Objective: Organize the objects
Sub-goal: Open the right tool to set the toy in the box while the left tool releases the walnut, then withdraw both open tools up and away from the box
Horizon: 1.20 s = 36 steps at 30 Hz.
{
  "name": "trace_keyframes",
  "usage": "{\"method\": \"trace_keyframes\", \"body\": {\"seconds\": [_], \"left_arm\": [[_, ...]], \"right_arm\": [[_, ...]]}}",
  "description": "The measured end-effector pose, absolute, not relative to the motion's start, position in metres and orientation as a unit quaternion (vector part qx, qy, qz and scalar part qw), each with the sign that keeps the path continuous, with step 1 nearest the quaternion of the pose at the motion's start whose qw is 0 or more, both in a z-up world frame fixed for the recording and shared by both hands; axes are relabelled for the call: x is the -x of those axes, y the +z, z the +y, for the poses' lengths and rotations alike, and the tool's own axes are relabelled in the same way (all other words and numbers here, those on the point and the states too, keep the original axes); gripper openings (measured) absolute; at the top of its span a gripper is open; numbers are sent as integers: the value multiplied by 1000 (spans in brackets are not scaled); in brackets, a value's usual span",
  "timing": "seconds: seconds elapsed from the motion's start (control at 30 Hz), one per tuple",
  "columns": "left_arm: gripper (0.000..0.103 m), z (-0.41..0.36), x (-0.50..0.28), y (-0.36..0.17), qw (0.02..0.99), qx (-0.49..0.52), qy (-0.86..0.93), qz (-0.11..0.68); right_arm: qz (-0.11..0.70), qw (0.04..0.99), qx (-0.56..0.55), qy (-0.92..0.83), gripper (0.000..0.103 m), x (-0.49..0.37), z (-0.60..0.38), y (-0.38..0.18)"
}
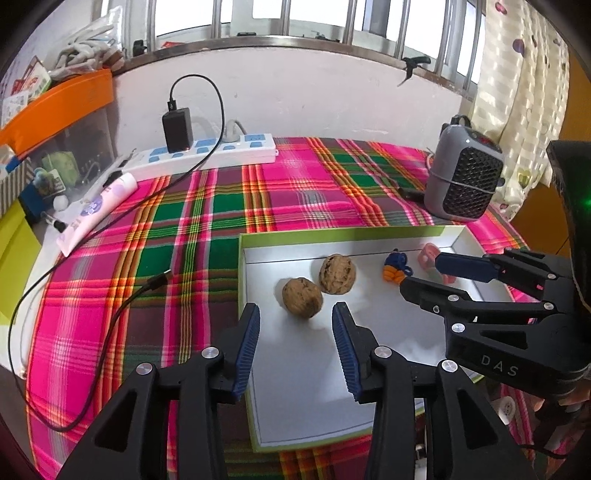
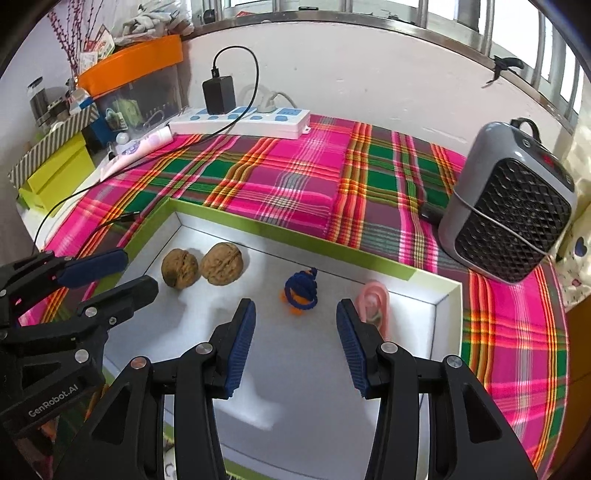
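Your left gripper (image 1: 295, 345) hangs low over the near part of the green-edged tray (image 1: 246, 332), jaws apart with nothing between them. Your right gripper (image 2: 295, 343) does the same on its side, jaws apart and empty.

Inside the tray you have four things on the white floor. There are two walnuts (image 1: 302, 297) (image 1: 337, 274), side by side and touching or very nearly so, towards the tray's left side; in the left wrist view the nearer one lies just past your left jaws. There is one small blue and orange knitted toy (image 2: 301, 291) standing roughly upright just ahead of your right jaws, its orange part towards you. There is one pink ear-shaped piece (image 2: 375, 304) just beside your right-hand pad, set on edge with its long axis running up and down and its hollow face towards the toy.

The tray sits on a surface covered by one pink, green and orange plaid cloth (image 2: 280, 184). Past it, on the right, stands one grey fan heater (image 2: 509, 218), grille facing you. At the far edge lies one white power strip (image 2: 240, 122) with a black charger (image 2: 219, 94) plugged in, its black cable (image 1: 110, 221) trailing across the cloth. To the left is a pink and white tube (image 1: 96, 210), then an orange-lidded bin (image 2: 133, 70) and a yellow-green box (image 2: 59, 173). Behind all this runs a white wall under a barred window (image 1: 295, 14), with one patterned curtain (image 1: 517, 99) on the right.
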<state>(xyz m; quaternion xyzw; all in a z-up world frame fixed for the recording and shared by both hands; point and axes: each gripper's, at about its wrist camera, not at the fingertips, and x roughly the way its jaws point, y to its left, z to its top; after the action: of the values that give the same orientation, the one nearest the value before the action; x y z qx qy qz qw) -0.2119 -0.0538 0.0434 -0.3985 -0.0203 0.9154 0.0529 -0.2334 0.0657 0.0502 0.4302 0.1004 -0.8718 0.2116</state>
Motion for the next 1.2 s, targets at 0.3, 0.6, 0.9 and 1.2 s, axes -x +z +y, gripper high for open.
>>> {"method": "trace_keyframes", "body": {"seconds": [0.3, 0.6, 0.9, 1.2], "left_arm": [[40, -53, 197, 46, 54, 396, 916, -26], [40, -51, 178, 51, 57, 388, 919, -34], [40, -48, 163, 51, 60, 387, 919, -38], [41, -48, 143, 51, 64, 382, 921, -50]], "right_arm": [[77, 208, -425, -878, 47, 219, 77, 55], [57, 207, -411, -886, 47, 199, 88, 62], [48, 205, -405, -890, 47, 183, 94, 62], [30, 200, -396, -896, 47, 164, 109, 66]]}}
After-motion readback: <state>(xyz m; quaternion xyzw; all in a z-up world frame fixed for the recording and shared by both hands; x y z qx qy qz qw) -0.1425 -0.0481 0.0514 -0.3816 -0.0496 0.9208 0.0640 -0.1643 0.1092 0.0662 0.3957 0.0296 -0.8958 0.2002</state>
